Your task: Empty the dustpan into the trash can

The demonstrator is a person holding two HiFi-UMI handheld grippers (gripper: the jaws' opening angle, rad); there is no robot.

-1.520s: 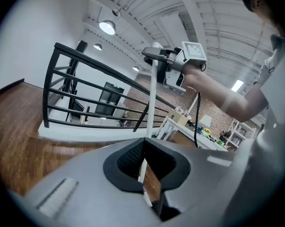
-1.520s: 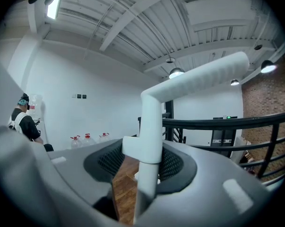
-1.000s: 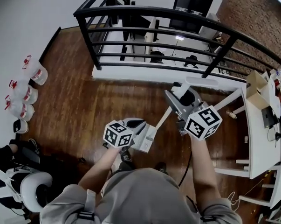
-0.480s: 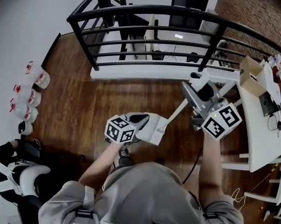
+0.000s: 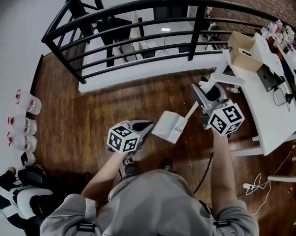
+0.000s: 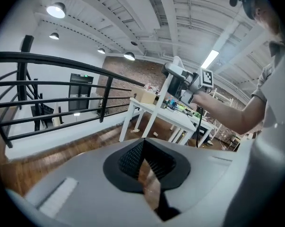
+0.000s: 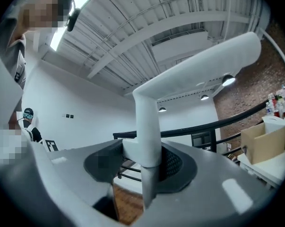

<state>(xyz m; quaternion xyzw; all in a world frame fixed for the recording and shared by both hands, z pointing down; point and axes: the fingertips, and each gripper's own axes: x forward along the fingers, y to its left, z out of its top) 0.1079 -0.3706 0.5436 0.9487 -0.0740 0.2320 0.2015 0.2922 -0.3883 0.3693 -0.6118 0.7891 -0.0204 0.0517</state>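
The right gripper [image 7: 149,169] has its jaws clamped on the handle [image 7: 148,119] of the dustpan [image 5: 168,127]. The handle crosses the jaws upright, with its bent grip above them and the scoop hanging below, off toward the left gripper [image 5: 144,128]. The left jaws meet at their tips with nothing between them, just beside the scoop's edge. No trash can shows in any view, so finding it likely comes before tipping.
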